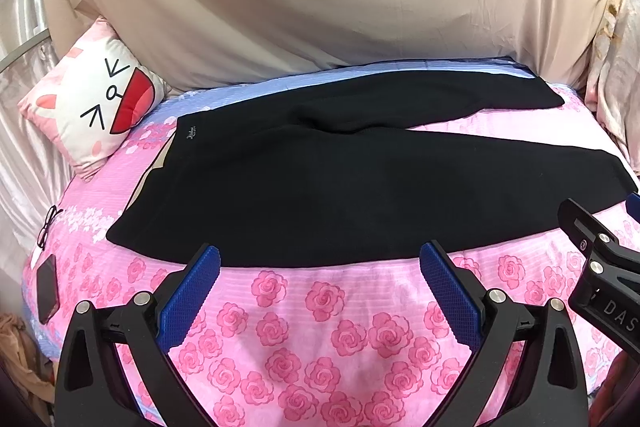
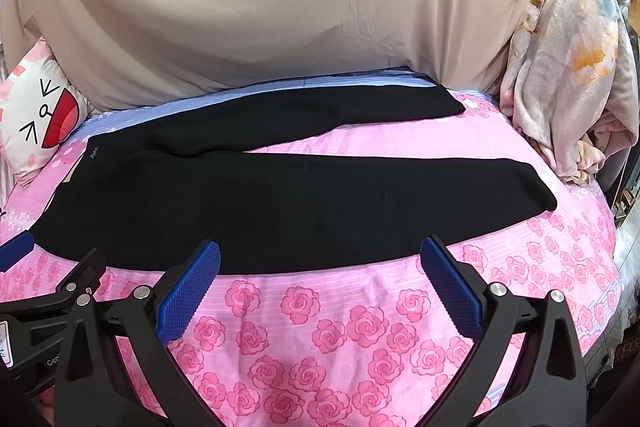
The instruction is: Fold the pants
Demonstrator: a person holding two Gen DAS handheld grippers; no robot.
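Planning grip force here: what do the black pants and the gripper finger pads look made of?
Black pants: soft matte knit or fleece, probably; no sheen, limp drape. Finger pads of the right gripper: blue, seemingly rubber or textured plastic, with a fine grid pattern.

We see matt black cloth pants on a soft rose-print sheet. Our pads look like ribbed blue rubber.

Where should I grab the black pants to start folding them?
Take the near leg's long edge on the black pants, coming in low from the front. It lies flat beside both open grippers, left gripper and right gripper.
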